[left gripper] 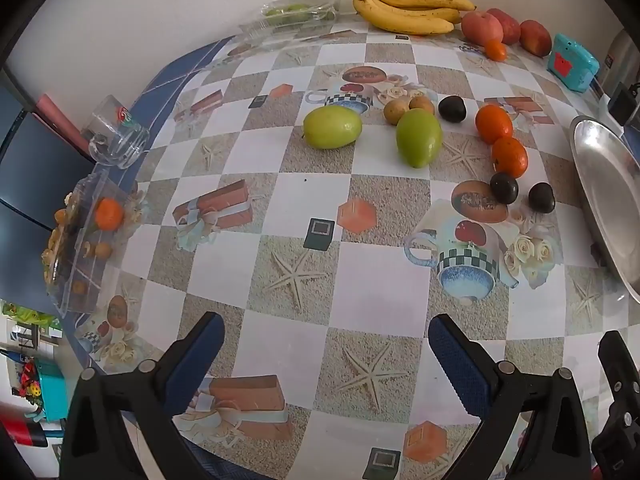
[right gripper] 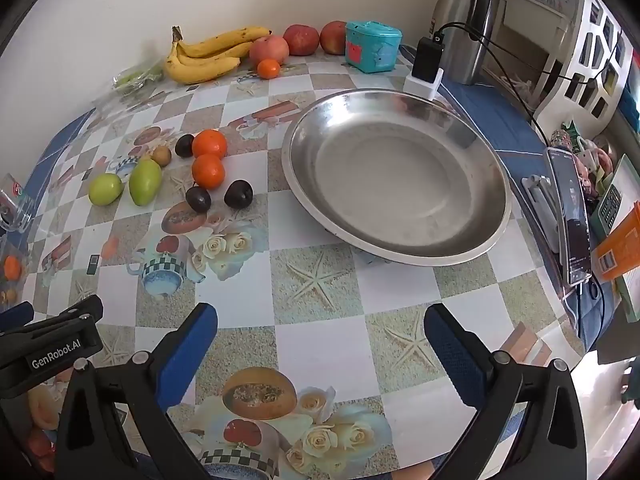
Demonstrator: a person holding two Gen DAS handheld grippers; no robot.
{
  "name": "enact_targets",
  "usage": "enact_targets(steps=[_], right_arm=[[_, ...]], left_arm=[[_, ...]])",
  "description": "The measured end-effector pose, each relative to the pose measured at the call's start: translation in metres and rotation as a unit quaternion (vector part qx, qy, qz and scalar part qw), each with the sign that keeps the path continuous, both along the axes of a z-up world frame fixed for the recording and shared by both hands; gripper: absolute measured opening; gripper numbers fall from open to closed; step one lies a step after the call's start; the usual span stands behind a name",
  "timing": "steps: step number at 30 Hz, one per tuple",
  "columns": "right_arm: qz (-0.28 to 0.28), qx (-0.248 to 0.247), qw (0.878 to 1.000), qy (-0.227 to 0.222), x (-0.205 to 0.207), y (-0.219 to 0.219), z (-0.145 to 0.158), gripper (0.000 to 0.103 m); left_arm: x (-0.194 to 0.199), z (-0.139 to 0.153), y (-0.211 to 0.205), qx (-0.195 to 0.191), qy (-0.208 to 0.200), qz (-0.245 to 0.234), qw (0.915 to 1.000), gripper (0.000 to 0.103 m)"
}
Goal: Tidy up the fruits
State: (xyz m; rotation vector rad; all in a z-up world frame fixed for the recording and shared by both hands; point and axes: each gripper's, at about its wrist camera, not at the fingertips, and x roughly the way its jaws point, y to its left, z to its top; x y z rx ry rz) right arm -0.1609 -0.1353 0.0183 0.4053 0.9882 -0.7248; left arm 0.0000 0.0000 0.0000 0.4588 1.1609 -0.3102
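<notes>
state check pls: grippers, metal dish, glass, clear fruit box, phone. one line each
left gripper: open, nothing between the fingers
right gripper: open, nothing between the fingers
metal dish: empty, upright on the table
glass: empty, near the table's edge
clear fruit box: holds an orange and small brown fruits
phone: screen lit, propped on a stand, cable plugged in

black plastic fingers (left gripper: 208, 344) with blue textured pads, silver screws; "genrobot.ai" printed white.

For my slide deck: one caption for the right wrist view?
Open right gripper above the table, facing an empty steel bowl, loose fruit to its left.
</notes>
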Motion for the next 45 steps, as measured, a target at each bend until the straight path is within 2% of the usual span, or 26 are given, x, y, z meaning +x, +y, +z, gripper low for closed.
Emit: enact_targets(steps=[42,45], right_arm=[[0.002,0.0,1.0,0.004,0.0007,0.0027,-0.0008,0.103],[0.003,0.0,1.0,0.006,0.0017,0.0028,-0.0017,0.103]], left_arm=[[-0.0021,-0.001,-0.0006,0.002,0.003,0.001,1.0,0.103],[-0.0045,0.0032,0.0023,-0.01,-0.005,0.006,0.9999,0.103]])
